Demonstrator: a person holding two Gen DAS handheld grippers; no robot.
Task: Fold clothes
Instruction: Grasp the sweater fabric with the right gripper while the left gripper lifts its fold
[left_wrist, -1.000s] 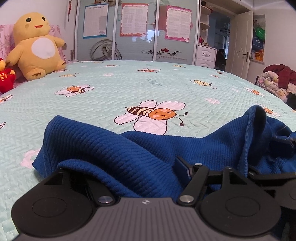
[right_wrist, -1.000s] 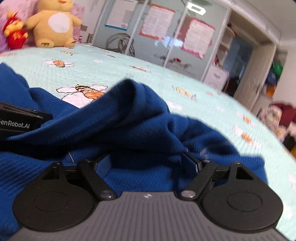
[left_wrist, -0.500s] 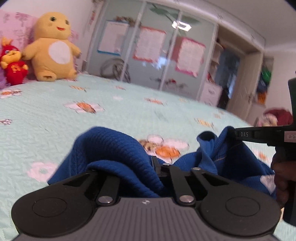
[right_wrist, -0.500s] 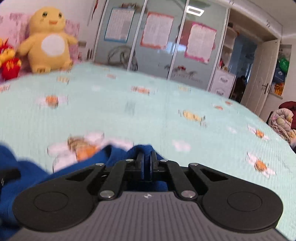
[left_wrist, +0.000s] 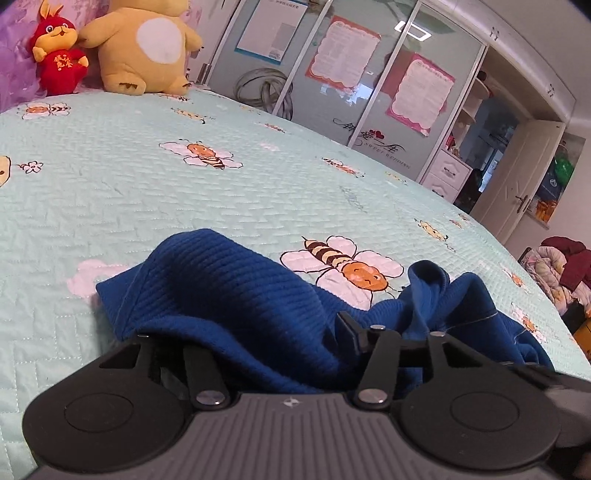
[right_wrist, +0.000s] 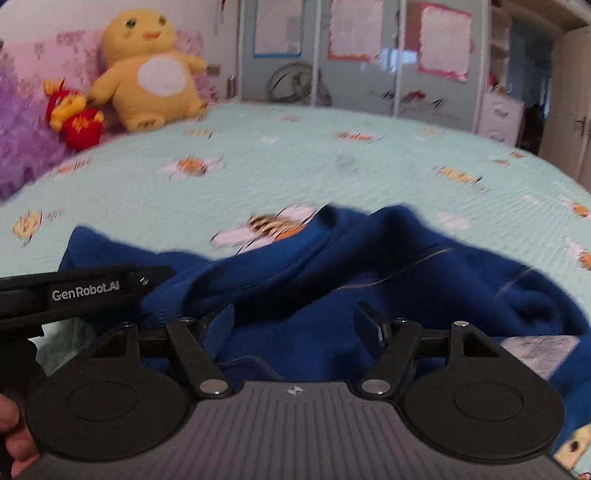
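Note:
A dark blue knit garment (left_wrist: 236, 295) lies bunched on the pale green bee-print bedspread (left_wrist: 147, 192). My left gripper (left_wrist: 255, 332) sits low over its near edge with its jaws opening. A fold of the cloth drapes between them and hides the left finger, while the right finger (left_wrist: 349, 326) shows bare. In the right wrist view the garment (right_wrist: 369, 266) spreads wide under my right gripper (right_wrist: 295, 319). Its jaws are opening too, both fingers stand apart above the cloth, and neither pad presses on it. The left gripper (right_wrist: 85, 291) shows there at the left.
A yellow plush toy (left_wrist: 144, 48) and a red one (left_wrist: 59, 59) sit at the far left of the bed. Wardrobe doors with posters (left_wrist: 343, 55) stand behind it. A heap of clothes (left_wrist: 561, 269) lies off the right edge. A hand (right_wrist: 11, 443) shows at the lower left.
Half a second ago both grippers were shut on folds of the blue garment. Now both stand apart and the cloth has dropped back onto the bed. Both views have rolled.

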